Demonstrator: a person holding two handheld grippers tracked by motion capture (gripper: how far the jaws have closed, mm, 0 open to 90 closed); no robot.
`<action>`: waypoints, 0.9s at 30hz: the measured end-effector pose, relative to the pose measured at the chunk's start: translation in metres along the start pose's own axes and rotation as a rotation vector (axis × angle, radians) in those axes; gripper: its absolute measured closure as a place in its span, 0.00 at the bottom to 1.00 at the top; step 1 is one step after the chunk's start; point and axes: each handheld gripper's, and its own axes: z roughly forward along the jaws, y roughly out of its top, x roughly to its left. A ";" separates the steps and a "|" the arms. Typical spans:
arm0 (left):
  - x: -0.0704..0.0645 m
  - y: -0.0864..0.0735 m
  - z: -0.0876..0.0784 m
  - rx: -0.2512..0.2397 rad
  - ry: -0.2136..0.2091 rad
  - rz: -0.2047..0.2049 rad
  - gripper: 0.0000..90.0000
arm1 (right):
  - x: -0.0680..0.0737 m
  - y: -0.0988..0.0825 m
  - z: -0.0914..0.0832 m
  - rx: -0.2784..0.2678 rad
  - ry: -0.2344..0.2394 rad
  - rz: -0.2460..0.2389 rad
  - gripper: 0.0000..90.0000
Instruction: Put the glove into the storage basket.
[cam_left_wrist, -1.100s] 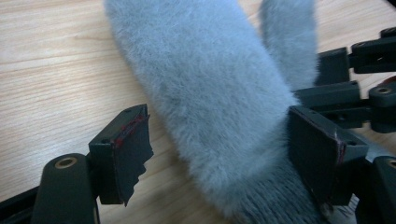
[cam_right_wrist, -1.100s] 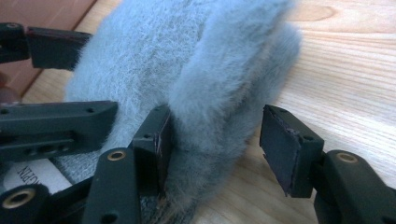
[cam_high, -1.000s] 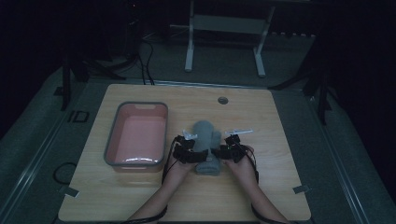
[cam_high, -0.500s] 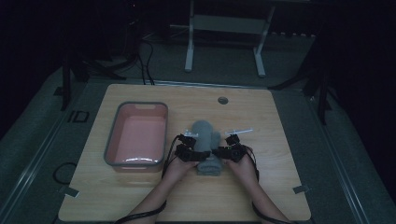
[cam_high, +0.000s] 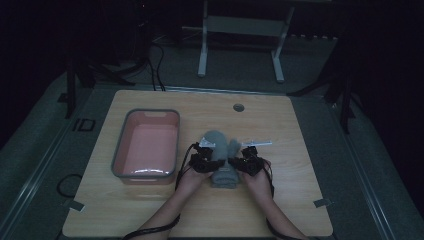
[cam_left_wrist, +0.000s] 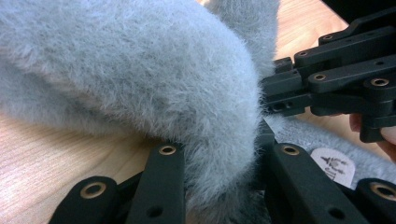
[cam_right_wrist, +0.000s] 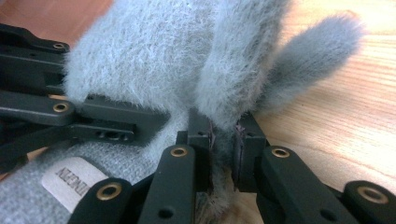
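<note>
Lying just right of the pink bin (cam_high: 146, 145), long axis pointing away: grey fuzzy mitten (cam_high: 220, 156). Gripping its edges from opposite sides, equally near: left gripper (cam_high: 204, 161), right gripper (cam_high: 248, 163), both clamping fabric.

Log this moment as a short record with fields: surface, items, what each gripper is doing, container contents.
surface: wooden table
item held: fuzzy grey mitten, knit cuff with label toward the person
left gripper: shut on the mitten's fuzzy fabric
right gripper: shut on a fold of the mitten
container: pink bin with grey rim, left of the mitten, apart from it
bin contents: nothing visible inside
</note>
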 end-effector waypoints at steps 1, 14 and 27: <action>-0.001 0.001 -0.002 -0.004 -0.001 0.002 0.83 | 0.001 0.001 -0.002 -0.004 0.000 -0.004 0.90; -0.013 0.025 -0.037 -0.051 -0.013 0.035 0.83 | 0.016 0.020 -0.034 -0.091 0.039 -0.017 0.90; -0.007 0.045 -0.076 -0.065 -0.017 0.076 0.83 | 0.041 0.046 -0.049 -0.126 0.076 -0.048 0.90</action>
